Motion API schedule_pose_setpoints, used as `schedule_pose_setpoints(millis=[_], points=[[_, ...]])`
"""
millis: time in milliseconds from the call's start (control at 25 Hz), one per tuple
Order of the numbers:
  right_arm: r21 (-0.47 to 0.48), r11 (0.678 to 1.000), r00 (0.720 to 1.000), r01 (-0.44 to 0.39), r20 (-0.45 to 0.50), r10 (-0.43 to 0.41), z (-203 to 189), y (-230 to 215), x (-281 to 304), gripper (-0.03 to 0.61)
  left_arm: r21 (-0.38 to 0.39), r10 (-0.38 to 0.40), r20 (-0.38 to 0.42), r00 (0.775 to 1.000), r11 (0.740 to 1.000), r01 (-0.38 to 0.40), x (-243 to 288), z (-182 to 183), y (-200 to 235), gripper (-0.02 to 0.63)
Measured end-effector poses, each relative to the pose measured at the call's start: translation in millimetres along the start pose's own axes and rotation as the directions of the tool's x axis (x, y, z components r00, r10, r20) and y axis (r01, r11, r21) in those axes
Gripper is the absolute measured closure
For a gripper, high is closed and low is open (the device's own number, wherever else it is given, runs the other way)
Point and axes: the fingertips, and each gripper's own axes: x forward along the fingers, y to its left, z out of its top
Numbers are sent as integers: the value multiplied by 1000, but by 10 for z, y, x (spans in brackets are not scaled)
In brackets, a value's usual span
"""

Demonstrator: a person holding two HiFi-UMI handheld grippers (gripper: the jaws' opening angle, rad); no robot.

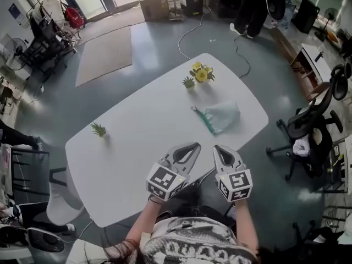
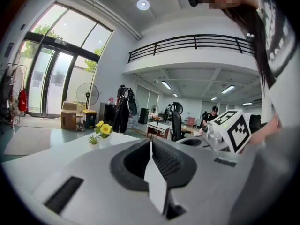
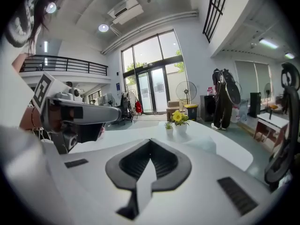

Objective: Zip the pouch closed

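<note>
The pouch (image 1: 221, 116) is translucent pale teal with a green zipper edge. It lies on the right half of the white table (image 1: 137, 142), with nothing touching it. Both grippers hover side by side over the table's near edge, short of the pouch. My left gripper (image 1: 193, 146) is shut with nothing in it, its jaws meeting in a thin line (image 2: 150, 142). My right gripper (image 1: 218, 149) is also shut and holds nothing (image 3: 150, 140). Each gripper shows in the other's view: the right gripper's marker cube (image 2: 230, 129), and the left gripper's body (image 3: 79, 114).
A pot of yellow flowers (image 1: 201, 73) and a small green plant (image 1: 188, 82) stand at the table's far end. Another small plant (image 1: 99, 129) stands near the left edge. A black office chair (image 1: 311, 131) is to the right of the table. A person (image 1: 253, 7) stands far behind.
</note>
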Motion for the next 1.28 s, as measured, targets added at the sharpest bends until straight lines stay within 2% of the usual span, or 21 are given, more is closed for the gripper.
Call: schedule_pose_setpoints(millis=[200,520,640,840,1080,1200,1280], points=[[-32,999,996,15,-83,-18,-221,-193,410,573,-36,2,-10,1000,999,-3,43,-170,144,594],[-75,997,972,3,-235,-21,-573,-490,984,502,-107,51,-29,998,993,-54,16,-324,265,594],[-75,997,950,-16,-312,-8,-751,-671,1192,485,-102,94,-35,995,990,-97,72,-318,327,594],[-77,995,898,-64,-440,24,-1054,-844,1513,442,-111,183,-50,982,976,-188,102,-278,448,594],[-111,983,851,-148,-521,69,-1218,-913,1767,444,-114,275,-71,959,953,-281,90,-249,527,594],[-147,971,830,-190,-553,79,-1282,-929,1826,467,-119,317,-82,945,938,-325,47,-267,607,594],[-169,958,826,-232,-554,102,-1290,-912,1859,486,-122,345,-86,935,927,-353,17,-299,661,594]])
